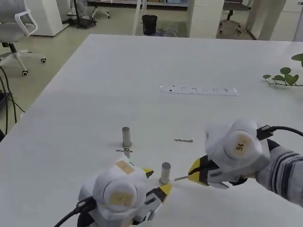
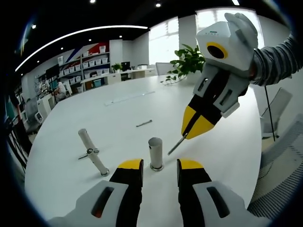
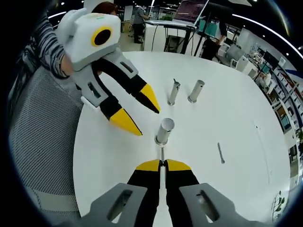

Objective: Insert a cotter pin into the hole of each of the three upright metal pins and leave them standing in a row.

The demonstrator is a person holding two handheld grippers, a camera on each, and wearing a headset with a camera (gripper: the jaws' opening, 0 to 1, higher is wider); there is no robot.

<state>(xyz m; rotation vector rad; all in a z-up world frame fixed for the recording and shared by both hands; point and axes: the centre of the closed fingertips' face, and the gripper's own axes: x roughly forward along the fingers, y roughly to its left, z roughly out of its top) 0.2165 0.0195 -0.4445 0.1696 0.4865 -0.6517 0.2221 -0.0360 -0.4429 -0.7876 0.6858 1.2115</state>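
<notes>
Right gripper view: my right gripper [image 3: 162, 163] pinches a cotter pin [image 3: 162, 153], metal pin [image 3: 164, 131] at twelve o'clock; left gripper [image 3: 144, 118] gapes; I should feed it level.

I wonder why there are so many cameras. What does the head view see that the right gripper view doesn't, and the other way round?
Head view: a white power strip and green plant leaves, plus the right gripper from outside. Right gripper view: a grey mesh chair and people standing far back. Both: the open left gripper, the nearest metal pin, the cotter pin gripped in the right jaws, and a loose cotter pin.
</notes>
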